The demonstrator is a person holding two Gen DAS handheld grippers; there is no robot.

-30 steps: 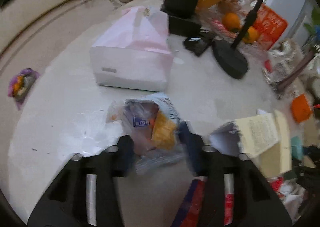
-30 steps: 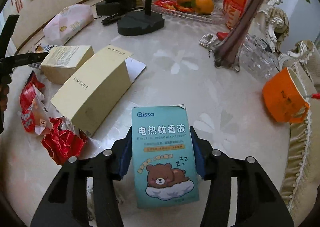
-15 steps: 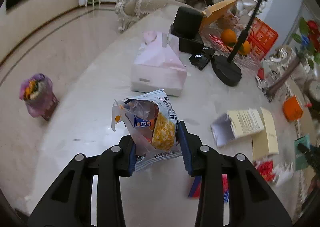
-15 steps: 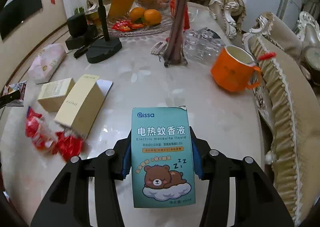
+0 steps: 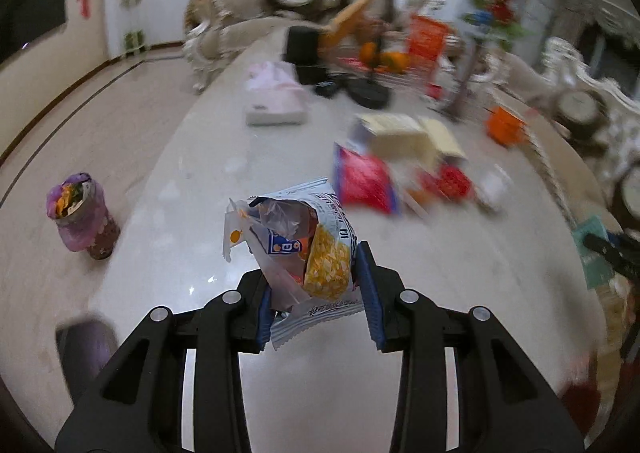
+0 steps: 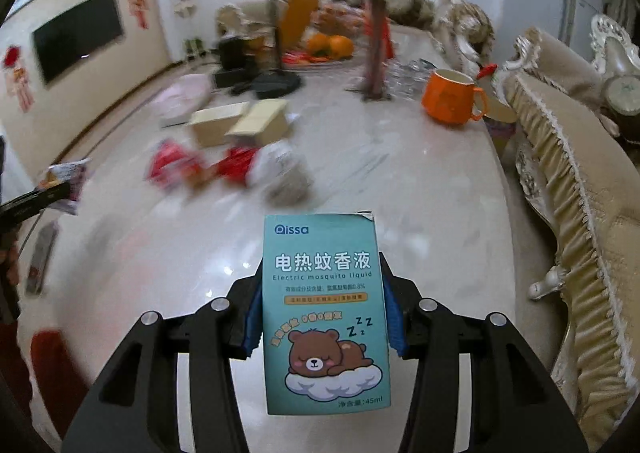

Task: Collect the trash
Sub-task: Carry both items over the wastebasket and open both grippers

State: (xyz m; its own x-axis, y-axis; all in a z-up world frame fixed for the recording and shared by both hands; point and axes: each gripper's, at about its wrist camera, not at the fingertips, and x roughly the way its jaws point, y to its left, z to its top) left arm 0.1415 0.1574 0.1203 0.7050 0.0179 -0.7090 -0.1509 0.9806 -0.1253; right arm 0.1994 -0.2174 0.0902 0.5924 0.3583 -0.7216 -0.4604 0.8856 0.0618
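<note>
My left gripper (image 5: pixel 316 289) is shut on a torn snack bag (image 5: pixel 304 245) stuffed with wrappers and holds it above the white table (image 5: pixel 208 157). My right gripper (image 6: pixel 322 317) is shut on a teal mosquito-liquid box (image 6: pixel 324 309) and holds it upright above the table. More trash lies mid-table: red wrappers (image 5: pixel 364 177), cardboard boxes (image 5: pixel 404 133) and a crumpled bag (image 6: pixel 280 169). A small bin (image 5: pixel 80 213) lined with a purple bag stands on the floor to the left. The teal box also shows at the right edge of the left wrist view (image 5: pixel 592 249).
A pink tissue pack (image 5: pixel 276 93), a black stand base (image 5: pixel 368 93), a fruit tray with oranges (image 6: pixel 328 45), a vase (image 6: pixel 376 53) and an orange mug (image 6: pixel 452 101) stand at the far end. Ornate chairs (image 6: pixel 560 157) line the right side.
Both grippers have risen and pulled back from the table with their loads still held. The table items now look smaller and farther, and the view is blurred by motion.
</note>
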